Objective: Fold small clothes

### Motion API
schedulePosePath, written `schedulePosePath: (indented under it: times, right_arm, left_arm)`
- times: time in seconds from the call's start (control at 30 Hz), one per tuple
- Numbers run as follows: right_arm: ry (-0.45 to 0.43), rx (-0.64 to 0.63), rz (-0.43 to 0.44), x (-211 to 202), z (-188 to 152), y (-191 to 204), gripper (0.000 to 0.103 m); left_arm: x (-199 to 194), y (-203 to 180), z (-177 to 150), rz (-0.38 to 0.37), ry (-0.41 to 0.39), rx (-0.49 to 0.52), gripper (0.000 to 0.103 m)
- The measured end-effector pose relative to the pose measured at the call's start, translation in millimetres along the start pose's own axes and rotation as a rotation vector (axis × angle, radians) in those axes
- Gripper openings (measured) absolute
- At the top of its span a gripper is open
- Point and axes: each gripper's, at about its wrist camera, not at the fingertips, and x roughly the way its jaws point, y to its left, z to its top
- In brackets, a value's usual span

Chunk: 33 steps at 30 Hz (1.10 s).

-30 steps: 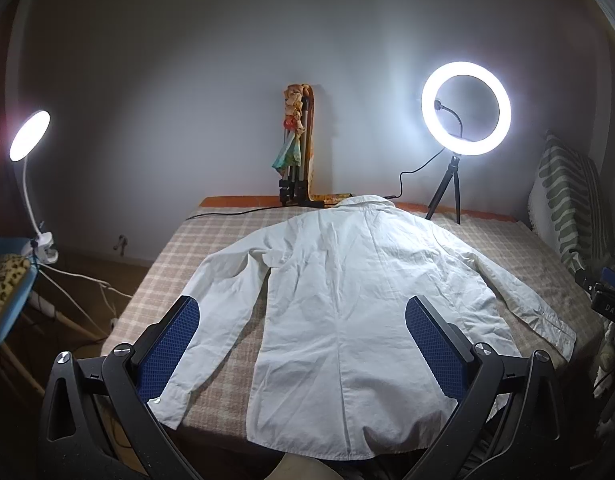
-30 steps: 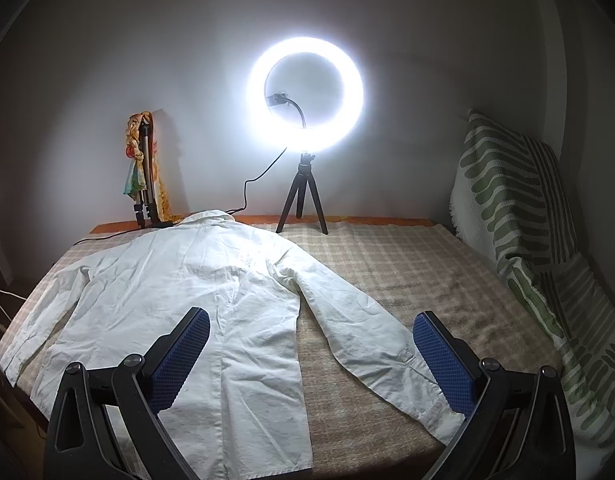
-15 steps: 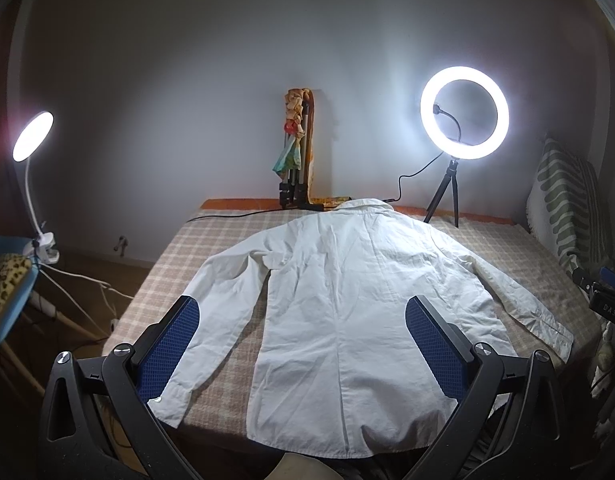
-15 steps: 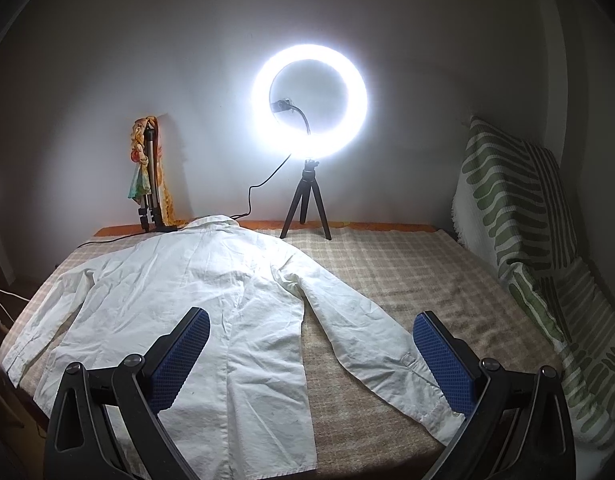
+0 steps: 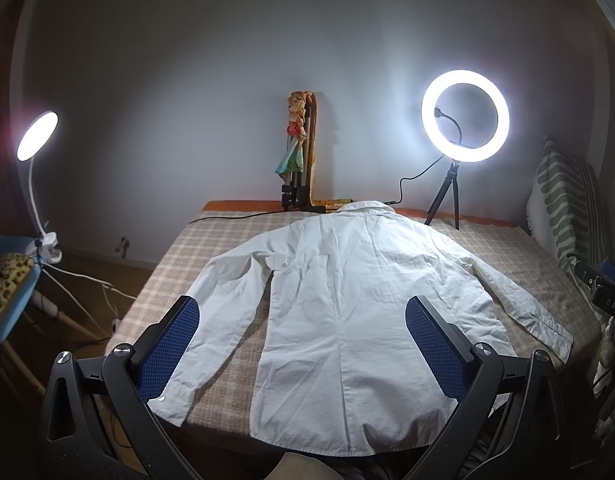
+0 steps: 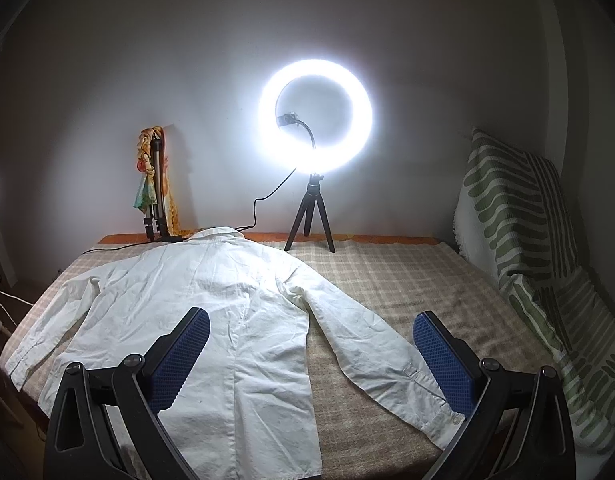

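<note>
A small white long-sleeved shirt lies flat, back up, on a checked cloth, collar at the far side, both sleeves spread out. It also shows in the right wrist view. My left gripper is open and empty, held above the shirt's near hem, its pads either side of the body. My right gripper is open and empty above the shirt's right sleeve and right side.
A lit ring light on a tripod stands at the back. A folded tripod with a scarf leans on the wall. A striped cushion lies at the right. A clip lamp and blue chair stand left.
Both views have drifted slightly: the shirt and ring light sit a little lower in the frames. The shirt itself has not moved and both grippers stay open.
</note>
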Motion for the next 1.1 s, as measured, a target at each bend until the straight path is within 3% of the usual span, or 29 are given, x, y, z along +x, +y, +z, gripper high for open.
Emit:
schedulePosePath:
  times: [0.6,1.1]
  right_arm:
    - [-0.006,-0.036,0.022,6.7,1.6,18.3,0.103]
    - [0.001,-0.077,0.114,35.4,11.3,57.0,0.103]
  left_arm:
    - [1.2,34.3,-11.8,0.055,-0.003,-0.041,0.103]
    - [23.1,79.6,-25.0,0.132,0.046,-0.056,0.103]
